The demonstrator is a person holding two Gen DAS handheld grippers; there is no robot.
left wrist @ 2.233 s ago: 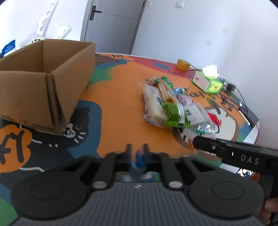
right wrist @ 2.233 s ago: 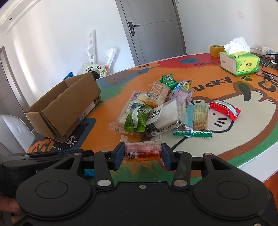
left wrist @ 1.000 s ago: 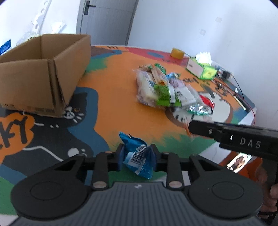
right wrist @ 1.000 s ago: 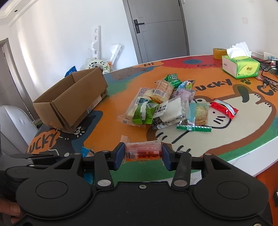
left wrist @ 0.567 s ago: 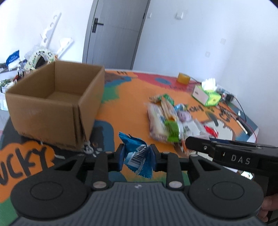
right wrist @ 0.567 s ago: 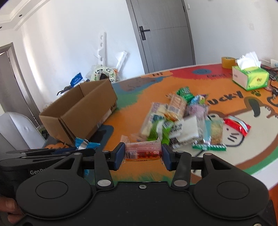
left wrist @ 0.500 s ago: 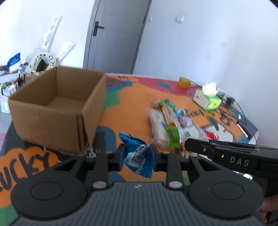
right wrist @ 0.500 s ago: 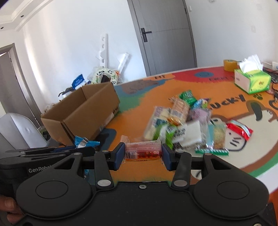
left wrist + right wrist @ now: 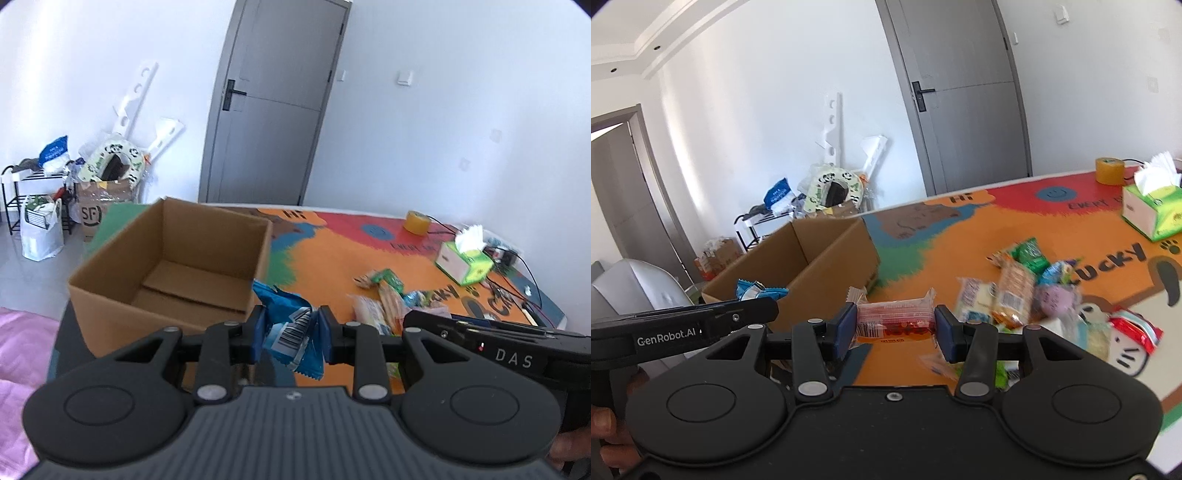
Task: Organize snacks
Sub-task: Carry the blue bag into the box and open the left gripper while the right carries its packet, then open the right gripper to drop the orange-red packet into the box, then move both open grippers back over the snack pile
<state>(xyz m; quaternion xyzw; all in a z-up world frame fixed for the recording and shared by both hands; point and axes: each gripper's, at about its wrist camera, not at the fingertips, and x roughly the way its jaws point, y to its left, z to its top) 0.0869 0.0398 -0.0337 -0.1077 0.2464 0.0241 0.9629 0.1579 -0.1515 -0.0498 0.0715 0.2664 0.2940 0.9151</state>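
Observation:
My left gripper (image 9: 291,334) is shut on a crumpled blue snack packet (image 9: 291,325), held in the air just right of the open cardboard box (image 9: 177,269), whose inside looks bare. My right gripper (image 9: 895,328) is shut on a red and orange snack packet (image 9: 895,323), clamped end to end, above the table's near edge. In the right wrist view the left gripper (image 9: 768,308) shows at the left with the blue packet (image 9: 757,290) near the cardboard box (image 9: 812,266). A pile of loose snacks (image 9: 1027,291) lies on the colourful table mat (image 9: 942,236); the snack pile (image 9: 384,299) also shows in the left wrist view.
A green tissue box (image 9: 1152,206) and a yellow tape roll (image 9: 1110,170) stand at the table's far right, with cables (image 9: 517,266) beside them. Beyond the table are a grey door (image 9: 273,122), a shelf with bags (image 9: 40,195) and a grey chair (image 9: 635,288).
Both grippers have risen and swung toward the cardboard box, each still clamped on its packet. The box's open top now faces the left wrist view; the snack pile has slid right and down.

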